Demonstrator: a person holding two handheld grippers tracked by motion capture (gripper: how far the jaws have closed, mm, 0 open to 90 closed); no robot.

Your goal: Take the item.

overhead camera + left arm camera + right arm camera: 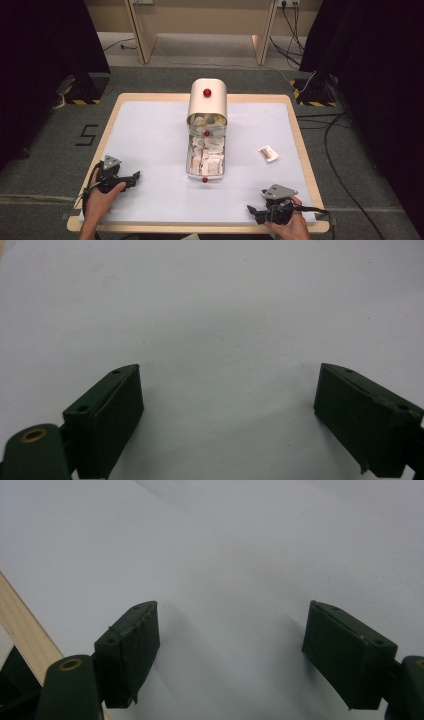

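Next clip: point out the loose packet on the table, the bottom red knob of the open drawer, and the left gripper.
loose packet [268, 153], high view, middle of its wrapper
bottom red knob [204, 180], high view, the knob's face
left gripper [135, 176], high view, between its jaw tips

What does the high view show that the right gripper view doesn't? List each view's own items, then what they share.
High view alone: the cabinet with red knobs, its pulled-out drawer of packets, a loose packet, and the left gripper. Right gripper view alone: a close look at the right gripper, its jaws standing wide apart with nothing between. Both share the white table surface and wooden edge.
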